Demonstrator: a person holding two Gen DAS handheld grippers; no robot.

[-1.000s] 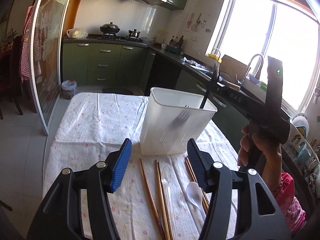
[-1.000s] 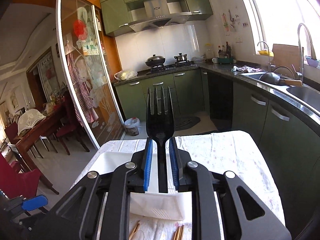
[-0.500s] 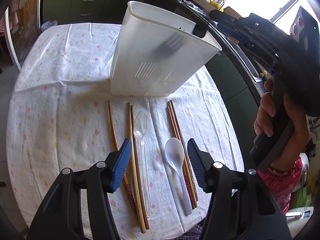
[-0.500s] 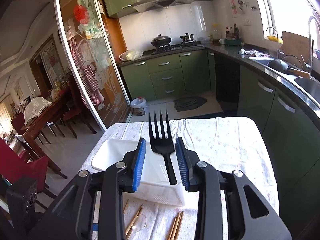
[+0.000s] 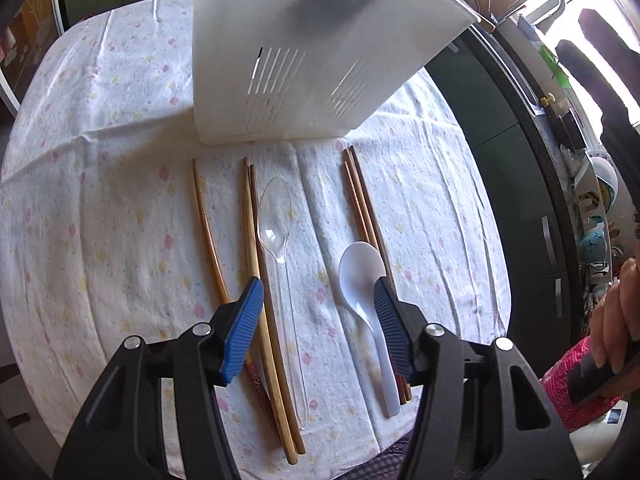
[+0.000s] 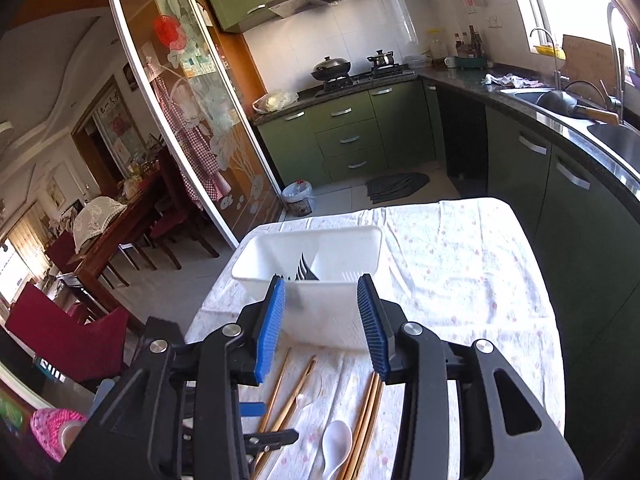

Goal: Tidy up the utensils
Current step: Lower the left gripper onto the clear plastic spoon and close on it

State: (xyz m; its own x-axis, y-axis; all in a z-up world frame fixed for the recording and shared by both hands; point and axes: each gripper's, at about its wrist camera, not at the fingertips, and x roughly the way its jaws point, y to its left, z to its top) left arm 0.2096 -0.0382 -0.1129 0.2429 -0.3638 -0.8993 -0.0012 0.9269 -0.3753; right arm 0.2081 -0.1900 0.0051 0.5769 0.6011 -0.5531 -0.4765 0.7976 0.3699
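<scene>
Right wrist view: the black fork [image 6: 306, 272] is stood inside the white holder [image 6: 320, 312], released by the right gripper [image 6: 322, 328], whose jaws have just been opening, now empty.
The left gripper [image 5: 318, 330] is held open above the clear spoon [image 5: 276, 220] and white spoon [image 5: 362, 272], probably to pick one; chopsticks [image 5: 250, 240] are laid alongside on the tablecloth [image 5: 100, 200].

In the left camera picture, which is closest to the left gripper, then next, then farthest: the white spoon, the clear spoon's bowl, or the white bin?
1. White spoon: touching distance of the left gripper, by its right pad.
2. Clear spoon's bowl: farther up the cloth, middle.
3. White bin: farthest, at the top.
</scene>
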